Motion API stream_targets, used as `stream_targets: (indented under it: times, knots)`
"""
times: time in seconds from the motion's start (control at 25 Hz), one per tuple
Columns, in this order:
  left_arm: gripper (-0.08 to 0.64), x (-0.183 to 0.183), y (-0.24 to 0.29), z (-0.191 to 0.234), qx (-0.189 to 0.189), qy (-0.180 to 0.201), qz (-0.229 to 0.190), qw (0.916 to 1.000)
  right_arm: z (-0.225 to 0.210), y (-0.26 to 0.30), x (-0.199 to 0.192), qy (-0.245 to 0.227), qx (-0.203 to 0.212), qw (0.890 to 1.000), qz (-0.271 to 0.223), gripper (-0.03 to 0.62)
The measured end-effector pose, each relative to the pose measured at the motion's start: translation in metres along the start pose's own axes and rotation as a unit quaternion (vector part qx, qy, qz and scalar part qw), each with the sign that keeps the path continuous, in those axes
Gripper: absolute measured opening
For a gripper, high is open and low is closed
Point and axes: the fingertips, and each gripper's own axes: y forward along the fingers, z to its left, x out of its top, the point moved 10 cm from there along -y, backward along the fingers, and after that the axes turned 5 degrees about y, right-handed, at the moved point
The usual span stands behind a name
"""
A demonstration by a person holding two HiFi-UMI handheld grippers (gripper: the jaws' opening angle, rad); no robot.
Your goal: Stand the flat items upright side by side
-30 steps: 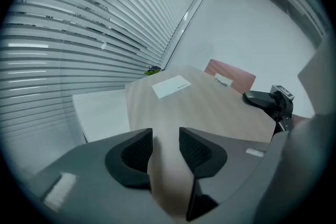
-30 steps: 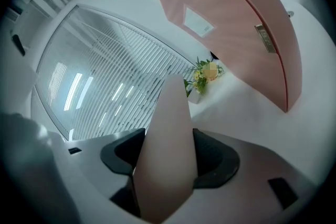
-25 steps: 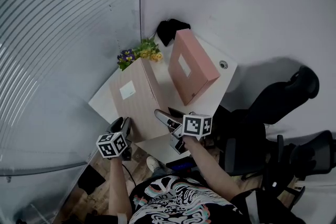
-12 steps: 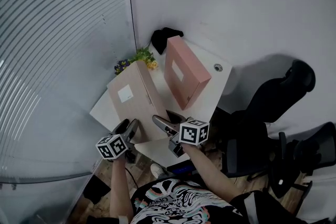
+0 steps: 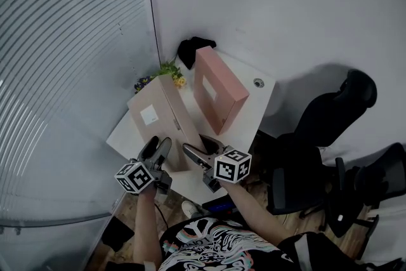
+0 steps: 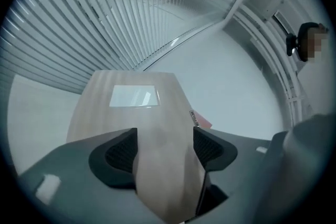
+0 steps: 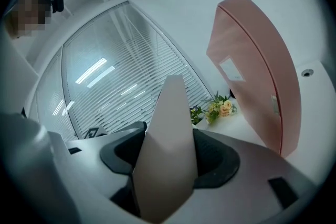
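Observation:
A tan flat box (image 5: 158,118) with a white label is tipped up on one long edge on the small white table (image 5: 250,101), leaning to the left. To its right a pink flat box (image 5: 216,93) stands upright. My right gripper (image 5: 193,154) is shut on the tan box's near end (image 7: 168,128), across its thickness. My left gripper (image 5: 158,148) straddles the same end (image 6: 142,113). Its jaws have just been opening, and the box sits between the pads without a clear squeeze. A sliver of the pink box (image 6: 202,122) shows past it.
A small bunch of flowers (image 5: 166,71) and a black object (image 5: 193,47) sit at the table's far corner, against the wall. Window blinds (image 5: 63,73) run along the left. A round cable hole (image 5: 258,82) marks the tabletop. Black office chairs (image 5: 336,105) stand to the right.
The tan box has swung from a low slant to nearly upright beside the pink box. My left gripper has risen along the box's near end and its jaws have widened. My right gripper has barely shifted.

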Motion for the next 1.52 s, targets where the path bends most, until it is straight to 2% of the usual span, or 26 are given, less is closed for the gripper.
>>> stream_targets:
  times: [0.2,0.52,0.68,0.8,0.92,1.08,1.52]
  knots:
    - [0.328,0.010,0.015,-0.021,-0.028,0.028,0.002,0.9992,0.006,-0.001,0.006,-0.050,-0.006,0.999,-0.010,0.285]
    - [0.351,0.015,0.035,-0.034,-0.048,0.032,-0.001,0.9983,0.001,-0.001,0.014,-0.093,-0.016,0.995,-0.026,0.287]
    - [0.373,0.023,0.039,-0.039,-0.050,0.030,-0.027,0.9979,0.001,-0.002,0.013,-0.124,-0.016,0.991,-0.037,0.288]
    - [0.376,0.032,0.041,-0.044,-0.044,0.053,-0.042,0.9967,0.003,-0.003,0.009,-0.160,-0.012,0.986,-0.045,0.287]
    - [0.374,0.040,0.046,-0.047,-0.036,0.086,-0.034,0.9950,0.004,-0.003,0.008,-0.204,-0.014,0.978,-0.052,0.287]
    - [0.374,0.041,0.047,-0.046,-0.030,0.088,-0.039,0.9949,0.000,-0.004,0.006,-0.242,-0.018,0.969,-0.045,0.287]
    - [0.371,0.024,0.060,-0.056,-0.053,0.096,-0.014,0.9939,-0.020,-0.019,0.004,-0.224,-0.046,0.973,-0.013,0.285]
